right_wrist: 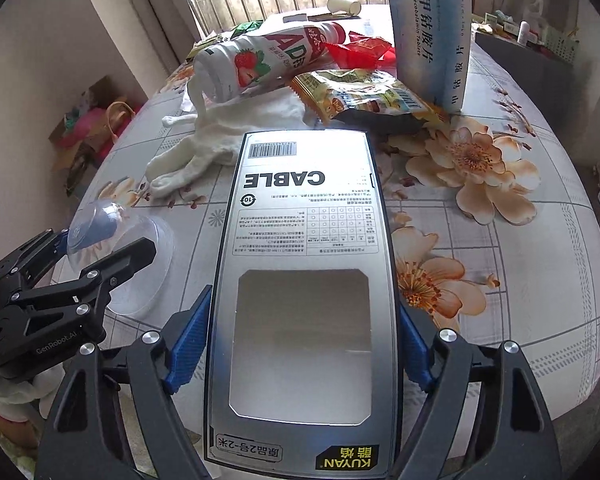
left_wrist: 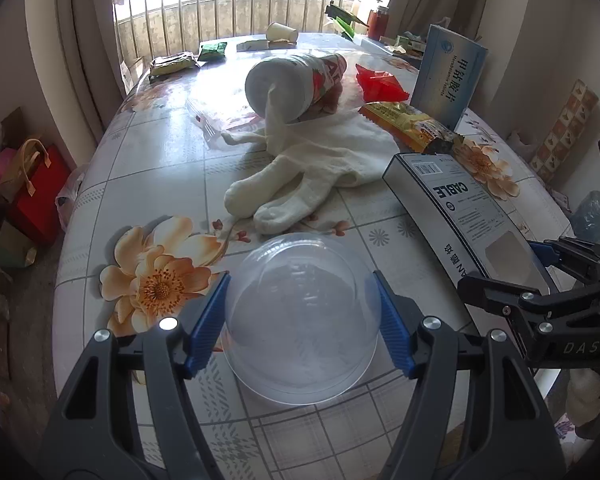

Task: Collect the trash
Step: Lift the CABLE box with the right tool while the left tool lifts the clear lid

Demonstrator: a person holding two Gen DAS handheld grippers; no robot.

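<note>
A clear plastic dome lid (left_wrist: pixel 300 332) sits between the blue pads of my left gripper (left_wrist: pixel 301 276), which press on its two sides; the right wrist view shows it tilted in that grip (right_wrist: pixel 106 240). A grey box printed CABLE (right_wrist: pixel 304 208) runs lengthwise between the pads of my right gripper (right_wrist: pixel 304 296), and both pads meet its long edges. Its far end points at a white glove (left_wrist: pixel 300 176). Behind the glove lie a tipped strawberry drink bottle (left_wrist: pixel 296 80), a yellow snack wrapper (left_wrist: pixel 408 120) and a red wrapper (left_wrist: pixel 380 82).
A floral tablecloth (left_wrist: pixel 160 280) covers the table. A tall blue-white medicine box (left_wrist: pixel 448 76) stands at the back right. A paper cup (left_wrist: pixel 280 32) and green packets (left_wrist: pixel 212 50) lie near the window. Bags (left_wrist: pixel 32 184) sit on the floor to the left.
</note>
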